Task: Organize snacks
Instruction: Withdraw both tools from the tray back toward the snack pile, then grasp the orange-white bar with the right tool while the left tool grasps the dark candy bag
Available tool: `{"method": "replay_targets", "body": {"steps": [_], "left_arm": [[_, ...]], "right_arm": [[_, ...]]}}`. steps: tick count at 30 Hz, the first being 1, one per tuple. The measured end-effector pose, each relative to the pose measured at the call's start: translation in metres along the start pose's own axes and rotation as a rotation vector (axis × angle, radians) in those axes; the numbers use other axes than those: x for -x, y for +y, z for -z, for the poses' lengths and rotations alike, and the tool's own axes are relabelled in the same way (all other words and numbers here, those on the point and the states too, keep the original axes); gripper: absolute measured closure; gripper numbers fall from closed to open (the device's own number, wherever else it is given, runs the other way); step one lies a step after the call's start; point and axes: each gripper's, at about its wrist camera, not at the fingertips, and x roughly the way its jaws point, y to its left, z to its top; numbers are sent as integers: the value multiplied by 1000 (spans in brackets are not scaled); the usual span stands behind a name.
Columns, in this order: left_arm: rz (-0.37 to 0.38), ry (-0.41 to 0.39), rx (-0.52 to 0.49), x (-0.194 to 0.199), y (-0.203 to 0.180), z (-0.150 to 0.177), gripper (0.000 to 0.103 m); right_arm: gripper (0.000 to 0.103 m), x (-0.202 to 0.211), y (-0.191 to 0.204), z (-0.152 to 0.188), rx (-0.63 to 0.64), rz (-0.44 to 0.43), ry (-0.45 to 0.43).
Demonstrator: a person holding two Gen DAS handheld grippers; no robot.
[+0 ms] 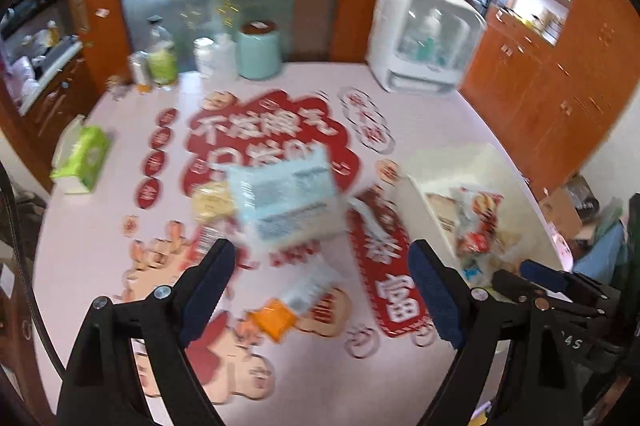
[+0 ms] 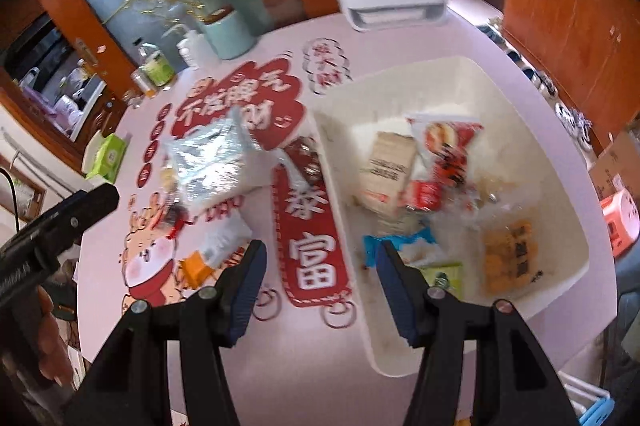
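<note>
On the pink table (image 1: 80, 238) lies a big pale foil snack pack (image 1: 284, 201) (image 2: 216, 161), with a small white and orange packet (image 1: 288, 302) (image 2: 212, 254) nearer to me. A white bin (image 1: 420, 209) (image 2: 344, 193) to the right holds several snack packets, among them a red bag (image 2: 448, 149) and a beige box (image 2: 386, 169). My left gripper (image 1: 324, 286) hangs open above the small packet, nothing between its fingers. My right gripper (image 2: 322, 286) is open and empty over the bin's left wall. Each gripper shows at the edge of the other's view.
A green tissue box (image 1: 80, 161) sits at the table's left edge. Bottles (image 1: 162, 53), a mint canister (image 1: 258, 49) and a white appliance with a clear dome (image 1: 420, 37) line the far side. Wooden cabinets (image 1: 540, 97) stand behind. Red decals cover the tabletop.
</note>
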Motion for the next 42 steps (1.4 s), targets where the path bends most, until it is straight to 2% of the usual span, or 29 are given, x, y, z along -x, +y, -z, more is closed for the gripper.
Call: {"method": "replay_targets", "body": {"steps": [6,10,12,14,19,26,28,34,36,37,38,39,42], "left_arm": [[-84,-79,10,24,44,-7,16],[-119,-88,8,24,69,-7,16],[-138,-78,1,17,83,-8,16],[-148,-62,-2,5,94,-7,16],[-159,26,-19,-42,116,1,16],[-110,176,-83,-110,121,27,16],[-102,206,-97,-123,121,32,16],[-86,283,-119,-160,123,41,16],[-81,299,-121,-168,124,42,16],[-77,306,-122,-173,123,42,16],[-76,314,-124,-177,122,43,16],[-71,320,-126,-181,121,44,16],[-66,344,-134,-195,118,45,16]], "right_arm": [[46,9,41,-13,52,-23,-61],[45,-2,64,-22,71,-33,-56],[44,-16,77,-26,69,-37,-29],[33,-33,87,-27,62,-42,0],[32,-89,105,-21,11,-46,128],[32,-172,115,-8,-114,-17,317],[32,-186,117,-5,-138,-23,346],[30,-220,127,4,-133,54,384],[31,-220,135,7,-98,77,345],[35,-221,138,9,-77,86,342],[50,-220,140,10,-54,94,325],[58,-218,143,11,-28,99,306],[63,-217,144,15,11,87,293]]}}
